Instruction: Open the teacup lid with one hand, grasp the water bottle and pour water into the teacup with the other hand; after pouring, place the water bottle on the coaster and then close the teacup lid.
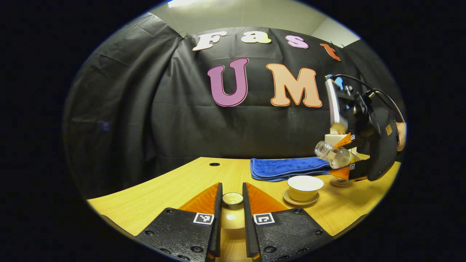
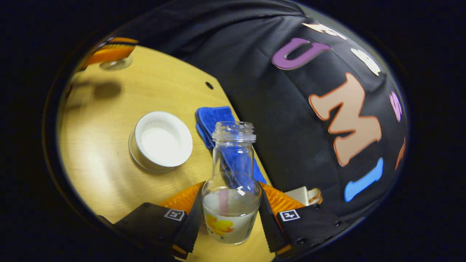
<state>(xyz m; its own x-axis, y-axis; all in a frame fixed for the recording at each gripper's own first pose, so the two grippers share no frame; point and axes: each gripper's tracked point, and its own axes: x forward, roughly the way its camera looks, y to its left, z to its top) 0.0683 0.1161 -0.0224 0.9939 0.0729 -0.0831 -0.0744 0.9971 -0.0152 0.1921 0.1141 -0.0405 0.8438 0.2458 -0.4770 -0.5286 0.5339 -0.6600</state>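
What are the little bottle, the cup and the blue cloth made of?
The bottle looks like clear glass: you see the blue cloth through it, highlights glint on it, and its neck is threaded. The cup seems glazed ceramic or porcelain, smooth and pale with a soft sheen. The blue cloth looks like plush microfibre or terry, folded, with a fuzzy, matte nap.

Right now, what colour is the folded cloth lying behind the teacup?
Blue. The folded cloth shows best in the left gripper view.
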